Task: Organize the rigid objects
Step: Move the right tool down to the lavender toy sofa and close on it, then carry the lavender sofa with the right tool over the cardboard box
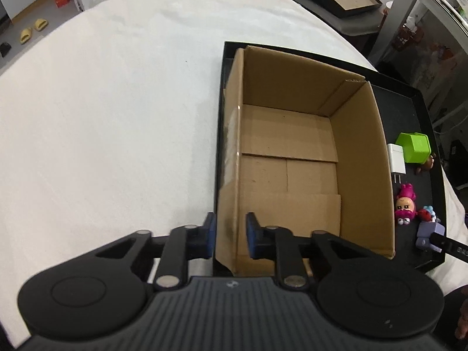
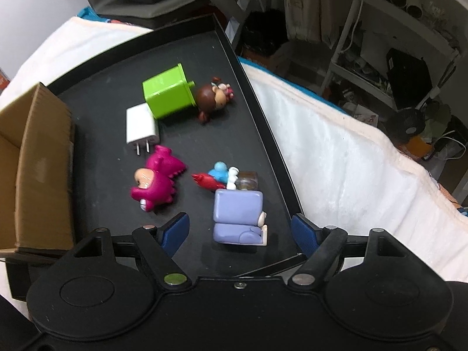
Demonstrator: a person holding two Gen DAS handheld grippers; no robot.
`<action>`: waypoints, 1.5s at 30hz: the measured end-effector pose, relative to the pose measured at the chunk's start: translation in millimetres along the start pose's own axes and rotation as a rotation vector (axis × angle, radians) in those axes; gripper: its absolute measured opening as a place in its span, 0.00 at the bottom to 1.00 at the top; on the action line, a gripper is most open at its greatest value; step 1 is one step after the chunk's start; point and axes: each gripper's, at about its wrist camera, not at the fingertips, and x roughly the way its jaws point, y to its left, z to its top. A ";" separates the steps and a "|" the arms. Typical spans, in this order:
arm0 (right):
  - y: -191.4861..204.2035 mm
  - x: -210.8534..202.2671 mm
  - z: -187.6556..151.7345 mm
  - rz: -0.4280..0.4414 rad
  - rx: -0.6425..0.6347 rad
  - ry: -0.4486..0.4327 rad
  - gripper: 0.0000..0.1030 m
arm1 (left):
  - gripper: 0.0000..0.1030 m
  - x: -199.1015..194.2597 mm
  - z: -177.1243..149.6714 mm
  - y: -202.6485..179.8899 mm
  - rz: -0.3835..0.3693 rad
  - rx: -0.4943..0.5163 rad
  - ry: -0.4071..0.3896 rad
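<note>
Two tongs worked over a black tray that lay on a white-covered surface. On the left, the left tongs were clamped on the near left wall of the box, one blue pad outside the cardboard and one inside. The box stood open and empty on the tray's left part. To its right, on the bare tray floor, lay the small things. A white plug rested with its prongs toward the camera, touching the green cube behind it. A brown-haired figure leaned against the cube's right side. Nearer, a pink figure lay on its side, close to the plug's prongs. Right of it sat a blue and red figure, just behind a lilac armchair toy. The right tongs hung open, their pads apart on either side of the armchair toy and not touching it. The right pad stood near the tray's right rim.
</note>
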 end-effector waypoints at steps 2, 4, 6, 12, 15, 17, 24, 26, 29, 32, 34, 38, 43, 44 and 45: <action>0.6 5.6 0.1 -0.011 0.001 0.003 0.73 | 0.12 0.9 -2.1 -3.2 0.009 0.012 -0.014; 2.1 13.2 0.5 -0.017 -0.004 0.013 0.69 | 0.09 1.5 -3.8 -4.3 0.015 0.012 -0.016; 3.8 20.0 0.6 -0.029 -0.024 0.033 0.41 | 0.09 1.9 -4.2 -1.8 0.000 0.002 -0.016; 2.9 8.0 -2.1 0.002 -0.002 0.029 0.41 | 0.09 -2.8 -11.3 0.0 -0.017 0.027 -0.023; 5.7 -4.7 -2.9 0.015 -0.008 0.005 0.41 | 0.10 -5.5 -11.0 5.9 -0.032 0.012 -0.029; 8.1 -12.5 -2.4 0.025 -0.010 -0.010 0.41 | 0.10 -7.6 -12.2 6.4 -0.036 0.019 -0.034; 24.6 -37.1 -4.0 0.049 -0.055 -0.066 0.41 | 0.10 -10.7 -14.5 0.6 -0.029 0.066 -0.032; 28.9 -44.3 -3.8 0.053 -0.068 -0.086 0.41 | 0.10 -9.7 -14.1 -0.4 -0.032 0.074 -0.023; 36.8 -56.6 -1.8 0.071 -0.085 -0.119 0.41 | 0.11 -10.6 -13.5 7.5 -0.064 0.043 -0.011; 46.7 -67.4 1.0 0.090 -0.107 -0.150 0.41 | 0.11 -11.9 -14.8 8.9 -0.069 0.044 -0.013; 53.7 -74.2 2.7 0.103 -0.119 -0.168 0.41 | 0.11 -12.7 -16.7 8.0 -0.070 0.051 -0.018; 71.4 -86.4 5.7 0.122 -0.155 -0.194 0.41 | 0.11 -11.9 -16.9 7.2 -0.070 0.057 -0.017; 95.5 -96.1 11.9 0.145 -0.197 -0.221 0.41 | 0.11 -8.8 -17.8 11.4 -0.084 0.061 -0.016; 100.2 -97.6 12.7 0.151 -0.203 -0.224 0.41 | 0.11 -9.2 -18.3 12.7 -0.091 0.055 -0.014; 105.8 -98.9 14.4 0.156 -0.213 -0.225 0.41 | 0.11 -9.5 -18.4 14.3 -0.100 0.049 -0.015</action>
